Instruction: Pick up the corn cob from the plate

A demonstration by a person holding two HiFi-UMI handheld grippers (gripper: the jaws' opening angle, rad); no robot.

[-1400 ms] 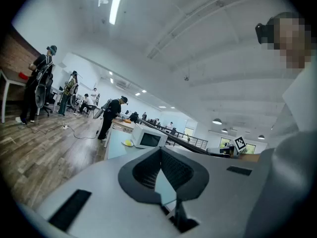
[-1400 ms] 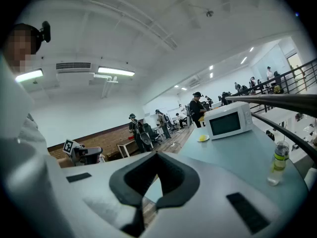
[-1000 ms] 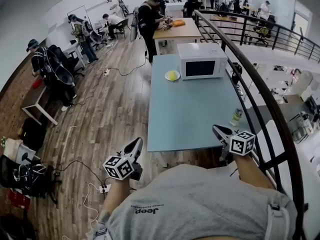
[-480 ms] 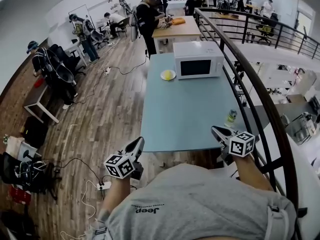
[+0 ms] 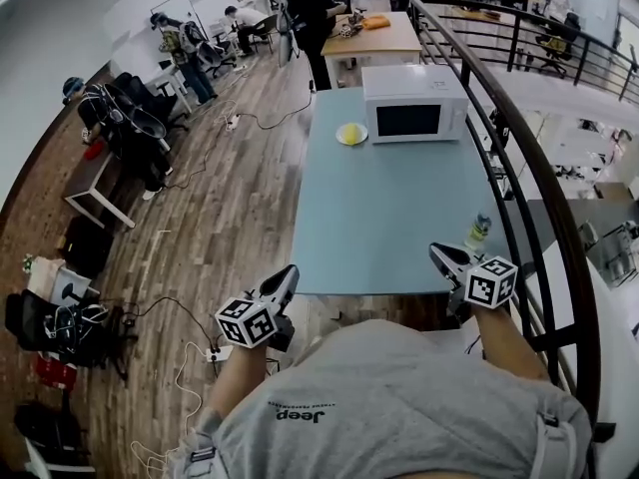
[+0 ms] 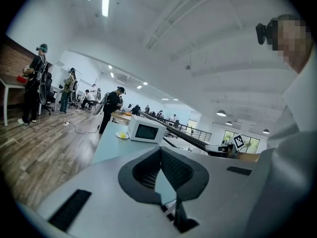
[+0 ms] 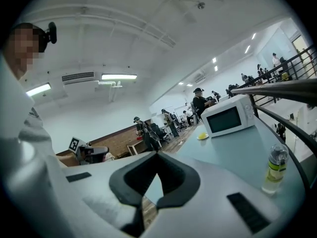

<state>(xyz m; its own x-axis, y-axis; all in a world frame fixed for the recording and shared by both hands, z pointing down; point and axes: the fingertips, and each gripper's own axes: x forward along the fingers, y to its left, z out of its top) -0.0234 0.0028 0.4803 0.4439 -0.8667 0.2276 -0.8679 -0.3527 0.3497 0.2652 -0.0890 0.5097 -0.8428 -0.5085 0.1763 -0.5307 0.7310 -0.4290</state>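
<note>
The corn cob (image 5: 350, 132) is a yellow lump on a small white plate (image 5: 361, 138), at the far end of the long light-blue table (image 5: 379, 218), just left of the white microwave (image 5: 414, 103). The left gripper view shows the plate (image 6: 122, 135) small and far off; in the right gripper view it (image 7: 202, 136) is just as distant. My left gripper (image 5: 287, 275) hangs off the table's near left corner, shut and empty. My right gripper (image 5: 437, 253) sits over the near right corner, also shut on nothing. Both point along the table toward the plate.
A plastic bottle (image 5: 479, 230) with a green label stands near the table's right edge, just ahead of my right gripper. A black railing (image 5: 519, 188) runs along the right side. Several people (image 5: 315, 13) and desks fill the far room; cables lie on the wood floor at left.
Both grippers have come a little nearer the table's near edge and sunk slightly. The microwave and plate look slightly closer. Both pairs of jaws stay shut.
</note>
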